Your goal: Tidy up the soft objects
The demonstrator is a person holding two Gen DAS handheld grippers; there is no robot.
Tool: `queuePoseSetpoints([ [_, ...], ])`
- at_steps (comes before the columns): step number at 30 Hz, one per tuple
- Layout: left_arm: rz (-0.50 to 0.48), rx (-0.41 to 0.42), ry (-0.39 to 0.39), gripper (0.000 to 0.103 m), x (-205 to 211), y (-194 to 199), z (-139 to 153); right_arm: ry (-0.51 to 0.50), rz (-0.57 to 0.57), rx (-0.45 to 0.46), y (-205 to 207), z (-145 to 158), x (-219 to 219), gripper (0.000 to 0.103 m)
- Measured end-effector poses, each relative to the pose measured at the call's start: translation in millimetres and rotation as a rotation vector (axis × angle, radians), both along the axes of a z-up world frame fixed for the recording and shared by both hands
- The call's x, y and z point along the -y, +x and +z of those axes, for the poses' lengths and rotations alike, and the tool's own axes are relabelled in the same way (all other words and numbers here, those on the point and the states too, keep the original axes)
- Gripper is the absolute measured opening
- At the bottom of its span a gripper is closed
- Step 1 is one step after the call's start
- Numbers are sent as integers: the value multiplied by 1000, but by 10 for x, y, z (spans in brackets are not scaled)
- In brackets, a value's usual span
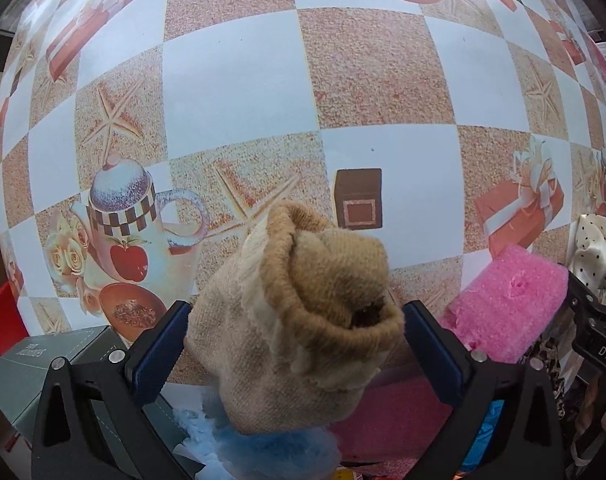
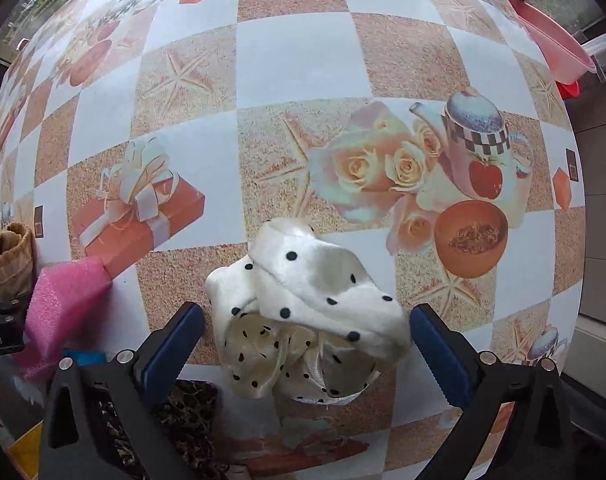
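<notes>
My left gripper (image 1: pixel 295 344) wide, tan sock (image 1: pixel 299 320) bundled between the fingers, no clear contact. Pink sponge (image 1: pixel 507 304) just right of it on the tablecloth (image 1: pixel 239 112). My right gripper (image 2: pixel 307 340) wide too, dotted scrunchie (image 2: pixel 303 312) between fingers; sponge far left.

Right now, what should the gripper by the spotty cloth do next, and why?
Probably close the right gripper on the polka-dot cloth. It looks open, with the cloth bunched between its blue pads, which do not seem to press it yet.
</notes>
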State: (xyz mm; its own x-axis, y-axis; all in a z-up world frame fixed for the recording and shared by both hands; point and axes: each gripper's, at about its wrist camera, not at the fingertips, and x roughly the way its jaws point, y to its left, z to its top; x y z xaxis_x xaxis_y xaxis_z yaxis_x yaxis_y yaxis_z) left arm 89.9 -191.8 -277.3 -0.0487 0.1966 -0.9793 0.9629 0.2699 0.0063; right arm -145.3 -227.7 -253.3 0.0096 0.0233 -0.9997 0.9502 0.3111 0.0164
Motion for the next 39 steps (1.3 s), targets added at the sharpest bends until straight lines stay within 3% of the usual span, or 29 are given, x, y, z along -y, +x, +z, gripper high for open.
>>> queuePoseSetpoints([
  [4,5,13,-13,103,25,-34,-5,33,13,-11,39,-28,64,103],
  [6,18,18,-18,97,2,-97,61,44,27,-17,110,-83,115,103],
  [8,16,7,-36,82,-32,-115,151,22,37,-27,103,-77,79,101],
  [9,-3,11,-51,69,-41,-153,206,10,42,-23,91,-59,56,94],
  [10,-31,15,-62,49,-37,-201,248,2,43,-11,85,-36,34,85],
  [11,-60,17,-67,35,-39,-251,287,-8,46,-6,83,-2,24,78],
  [12,-84,32,-64,22,-41,-285,322,-20,52,-1,85,37,11,59],
  [13,-96,39,-78,19,-44,-309,358,-27,61,8,90,76,9,40],
  [16,-76,25,-148,18,-61,-328,548,-5,48,48,60,121,16,30],
  [25,-81,8,-337,18,-253,-424,1286,-25,-3,120,-76,469,-108,29],
  [39,-75,-29,-484,19,-742,-452,2049,-59,-27,229,-206,1157,-707,29],
])
